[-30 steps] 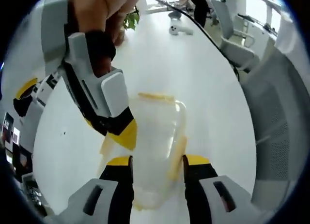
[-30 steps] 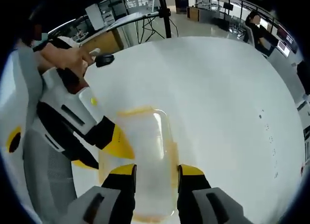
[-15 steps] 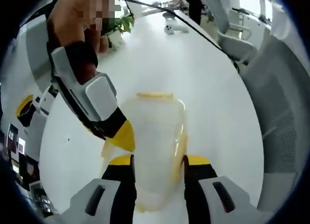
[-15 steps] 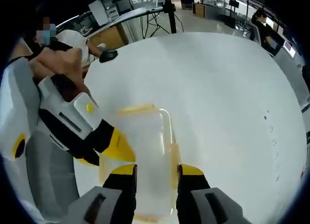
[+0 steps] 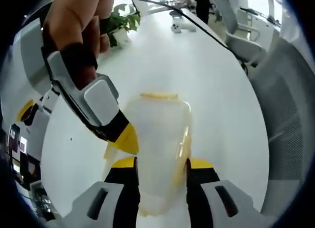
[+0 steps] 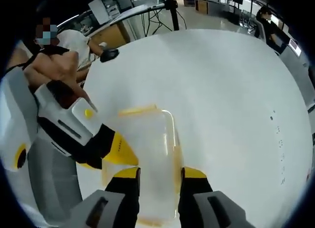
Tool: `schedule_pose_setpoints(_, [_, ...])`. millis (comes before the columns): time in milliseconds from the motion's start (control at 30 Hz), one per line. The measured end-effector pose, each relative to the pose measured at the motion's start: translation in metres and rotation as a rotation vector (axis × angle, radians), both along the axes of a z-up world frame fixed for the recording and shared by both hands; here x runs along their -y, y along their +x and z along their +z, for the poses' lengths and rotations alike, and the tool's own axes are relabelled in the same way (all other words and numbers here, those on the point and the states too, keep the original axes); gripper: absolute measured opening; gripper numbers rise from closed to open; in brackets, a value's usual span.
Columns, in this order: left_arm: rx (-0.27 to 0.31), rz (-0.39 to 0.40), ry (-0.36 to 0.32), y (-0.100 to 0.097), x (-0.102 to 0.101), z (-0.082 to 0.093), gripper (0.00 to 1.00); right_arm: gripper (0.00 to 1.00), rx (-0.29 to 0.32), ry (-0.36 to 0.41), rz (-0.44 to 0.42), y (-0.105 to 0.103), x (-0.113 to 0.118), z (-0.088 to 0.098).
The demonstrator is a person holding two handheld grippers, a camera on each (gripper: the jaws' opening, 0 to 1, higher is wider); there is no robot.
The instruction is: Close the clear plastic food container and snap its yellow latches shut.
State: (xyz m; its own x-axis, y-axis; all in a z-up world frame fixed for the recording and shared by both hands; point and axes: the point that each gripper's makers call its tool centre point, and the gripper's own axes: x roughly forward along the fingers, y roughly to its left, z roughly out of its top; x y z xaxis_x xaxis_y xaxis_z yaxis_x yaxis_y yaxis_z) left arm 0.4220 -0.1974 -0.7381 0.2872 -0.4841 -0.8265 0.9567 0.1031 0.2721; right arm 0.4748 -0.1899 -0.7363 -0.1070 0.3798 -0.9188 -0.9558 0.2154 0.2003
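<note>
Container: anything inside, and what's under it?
The clear container looks empty through its frosted lid, though haze and both grippers hide parts. It sits on the white table; its underside is covered.

Left gripper, right gripper: grey moulded plastic bodies, black jaw arms, yellow tips. Round yellow dot on one housing. Bare hand grips black handle.

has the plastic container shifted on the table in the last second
No. In the right gripper view the clear container sits at the same spot on the white table, with the right gripper over its near end and the left gripper at its side.
</note>
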Motion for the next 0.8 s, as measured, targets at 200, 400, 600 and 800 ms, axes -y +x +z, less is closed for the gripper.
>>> schedule_pose_setpoints(200, [0.001, 0.001, -0.001, -0.0019, -0.0005, 0.0029, 0.35, 0.3, -0.002, 0.028, -0.032, 0.0016, 0.0007, -0.0001])
schedule_pose_setpoints(400, [-0.015, 0.005, -0.002, -0.0035, 0.0017, 0.0039, 0.35, 0.31, -0.004, 0.025, -0.035, 0.0022, 0.0005, -0.0008])
schedule_pose_setpoints(600, [-0.033, 0.008, -0.025, -0.0022, 0.0017, 0.0067, 0.37, 0.3, 0.012, 0.012, -0.035, 0.0028, 0.0011, 0.0014])
schedule_pose_setpoints(800, [-0.058, 0.011, -0.017, -0.0033, -0.0002, 0.0069, 0.46, 0.36, 0.027, 0.016, -0.046, 0.0051, 0.0052, 0.0055])
